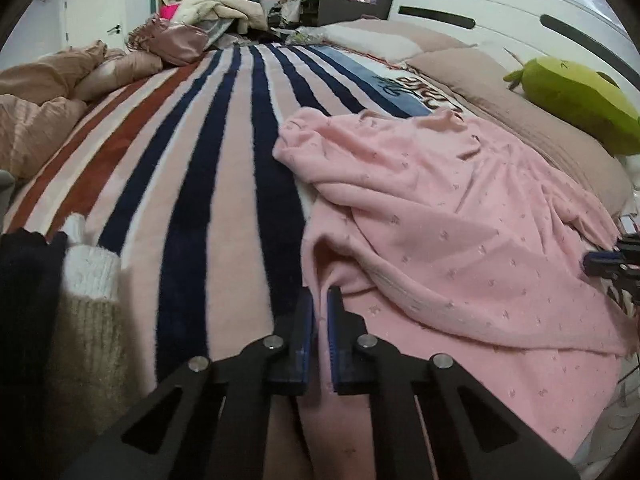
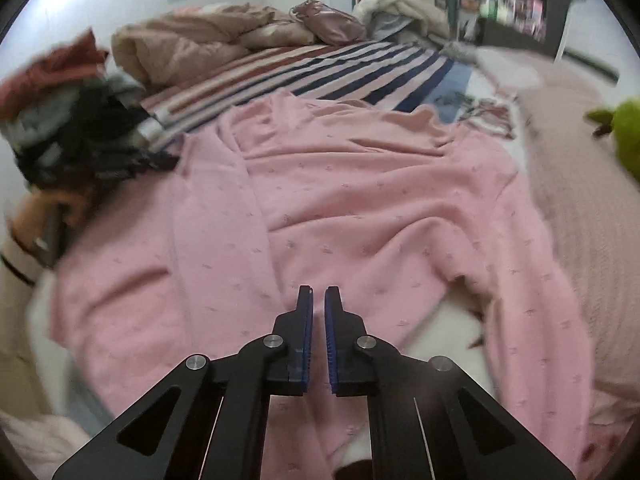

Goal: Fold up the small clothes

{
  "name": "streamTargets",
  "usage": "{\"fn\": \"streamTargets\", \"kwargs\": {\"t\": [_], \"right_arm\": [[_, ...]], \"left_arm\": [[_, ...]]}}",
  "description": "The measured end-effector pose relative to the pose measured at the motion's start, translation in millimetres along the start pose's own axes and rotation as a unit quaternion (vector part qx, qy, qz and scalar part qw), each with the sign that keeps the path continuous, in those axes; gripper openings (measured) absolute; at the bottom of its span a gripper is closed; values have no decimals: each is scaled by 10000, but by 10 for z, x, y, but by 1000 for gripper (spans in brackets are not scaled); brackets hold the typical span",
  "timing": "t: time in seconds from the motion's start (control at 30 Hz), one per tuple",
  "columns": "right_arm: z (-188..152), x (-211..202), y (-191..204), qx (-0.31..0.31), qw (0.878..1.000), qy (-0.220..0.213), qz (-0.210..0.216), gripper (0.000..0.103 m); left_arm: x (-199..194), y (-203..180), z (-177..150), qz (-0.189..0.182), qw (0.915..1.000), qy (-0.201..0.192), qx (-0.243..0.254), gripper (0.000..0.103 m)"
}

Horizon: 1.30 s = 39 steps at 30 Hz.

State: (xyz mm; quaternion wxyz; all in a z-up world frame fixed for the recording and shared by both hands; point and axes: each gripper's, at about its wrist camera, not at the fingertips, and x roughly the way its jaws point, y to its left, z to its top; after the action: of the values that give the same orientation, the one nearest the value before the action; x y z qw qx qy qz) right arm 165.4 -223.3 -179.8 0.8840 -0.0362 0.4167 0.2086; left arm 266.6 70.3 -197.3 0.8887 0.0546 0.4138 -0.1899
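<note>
Pink garment (image 2: 360, 208) rumpled on striped blanket (image 1: 208, 152). Left gripper (image 1: 320, 300) pinching its edge; right gripper (image 2: 319, 300) jaws nearly together, grip unclear. Clothes pile (image 2: 68, 120) just beside garment, green plush (image 1: 576, 100) near pillows.

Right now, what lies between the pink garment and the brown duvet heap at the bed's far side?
Only striped blanket between the pink garment and the brown duvet heap, seen in the left wrist view.

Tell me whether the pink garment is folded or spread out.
Spread, not folded: the pink garment lies open and wrinkled across the striped blanket.
</note>
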Motion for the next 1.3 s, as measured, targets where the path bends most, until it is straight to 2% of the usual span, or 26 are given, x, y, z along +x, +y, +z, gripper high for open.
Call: {"fn": "streamTargets", "kwargs": {"t": [0.07,0.1,0.13,0.17,0.2,0.23,0.27,0.33,0.4,0.47,0.57,0.6,0.7,0.73,0.77,0.83,0.9,0.93,1.0,1.03,1.13,1.23,1.3], "right_arm": [[58,15,-41,141,9994,62,308,6],[84,45,-13,85,9992,162,363,19],[102,75,22,-3,9992,216,334,27],[118,114,71,-112,9992,272,271,42],[134,161,109,-154,9989,326,286,49],[135,201,139,-171,9983,415,371,49],[131,240,176,-194,9973,510,493,49],[84,271,261,-305,9961,615,555,44],[67,324,333,-480,9962,654,304,22],[76,336,336,-433,9970,601,234,4],[119,314,278,-236,9986,466,80,3],[119,301,266,-237,9987,447,-85,3],[112,272,185,-93,9984,489,-253,3],[96,252,144,-3,9984,499,-253,3],[93,237,101,87,9987,496,-125,3],[64,142,37,291,9989,334,147,4],[20,-44,-34,505,9986,103,82,11],[-27,-205,-89,614,9980,-123,-8,16],[-172,-556,-239,883,9942,-541,-286,39],[-253,-702,-326,1012,9916,-671,-435,44],[-622,-1156,-628,1303,9801,-841,-1242,45],[-952,-1413,-869,1486,9654,-719,-2017,47],[-1170,-1566,-1030,1726,9550,-690,-2313,48]], "left_arm": [[10,-3,44,0,9999,-99,-18,18],[53,-9,73,33,10000,-36,-14,36],[89,-9,85,45,10000,9,-7,39],[123,-6,90,35,10000,65,0,39],[147,-2,99,22,10000,78,-37,32],[138,15,106,-24,9999,34,-96,10],[119,32,115,-82,9998,-16,-152,2],[-17,118,109,151,9986,-362,-348,2],[-135,271,85,330,9953,-600,-680,2],[-144,400,52,483,9935,-523,-887,2],[-54,397,14,671,9932,-336,-892,4],[-33,371,25,747,9933,-283,-838,7],[-97,302,34,829,9933,-302,-752,34],[-145,295,14,806,9933,-333,-755,39],[-186,274,15,768,9934,-376,-769,41],[-346,232,-25,639,9932,-514,-823,61],[-549,149,-71,480,9924,-727,-872,64],[-620,111,-85,450,9921,-794,-864,67],[-830,-18,-130,476,9905,-1005,-808,72],[-891,-61,-140,481,9899,-1059,-811,74],[-1070,-266,-182,380,9891,-1192,-775,74],[-1191,-489,-207,213,9889,-1279,-722,74],[-1245,-625,-222,115,9889,-1322,-670,75]]}}
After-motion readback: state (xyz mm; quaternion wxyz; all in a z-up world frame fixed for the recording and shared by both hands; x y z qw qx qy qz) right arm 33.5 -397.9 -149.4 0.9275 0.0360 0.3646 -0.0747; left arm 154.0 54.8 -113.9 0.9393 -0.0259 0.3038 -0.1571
